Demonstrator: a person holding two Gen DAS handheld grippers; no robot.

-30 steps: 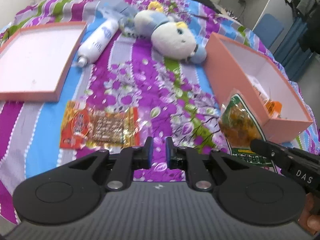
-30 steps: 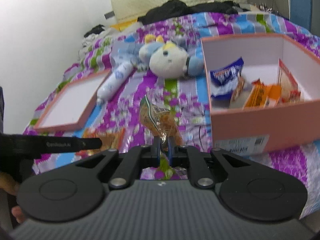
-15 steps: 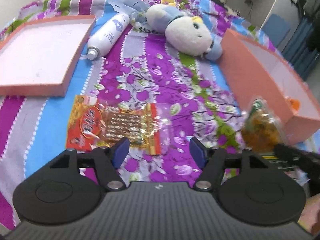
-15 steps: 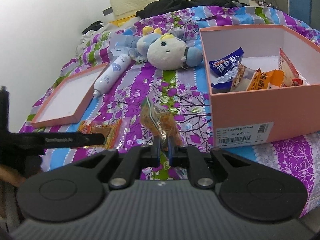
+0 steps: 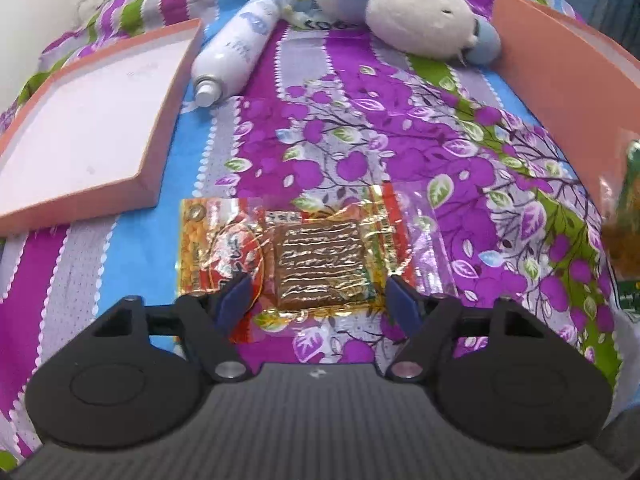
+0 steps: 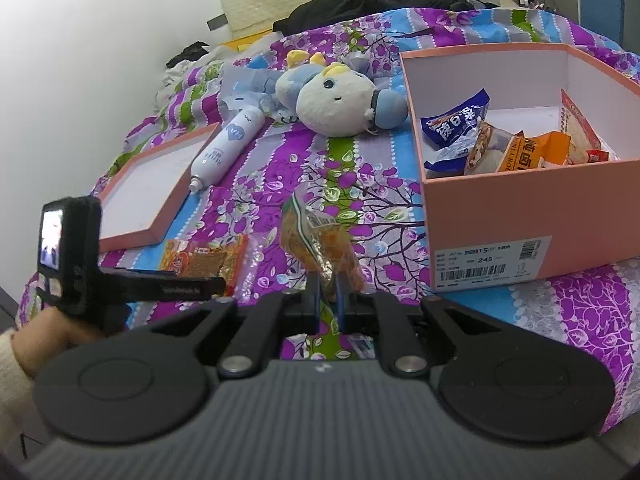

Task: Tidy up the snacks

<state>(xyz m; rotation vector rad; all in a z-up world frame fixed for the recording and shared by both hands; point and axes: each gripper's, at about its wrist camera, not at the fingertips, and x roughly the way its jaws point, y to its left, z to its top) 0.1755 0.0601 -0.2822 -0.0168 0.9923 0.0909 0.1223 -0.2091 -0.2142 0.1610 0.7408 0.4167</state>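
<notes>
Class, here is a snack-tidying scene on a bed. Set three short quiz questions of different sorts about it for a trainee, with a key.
1. True or false: the right gripper is shut on a snack bag.
2. Which thing lies between the open left gripper fingers? A) white bottle B) flat red-gold snack packet C) plush toy
3. Fill in: the pink box already holds several ____.

Key: 1 true; 2 B; 3 snacks.
</notes>
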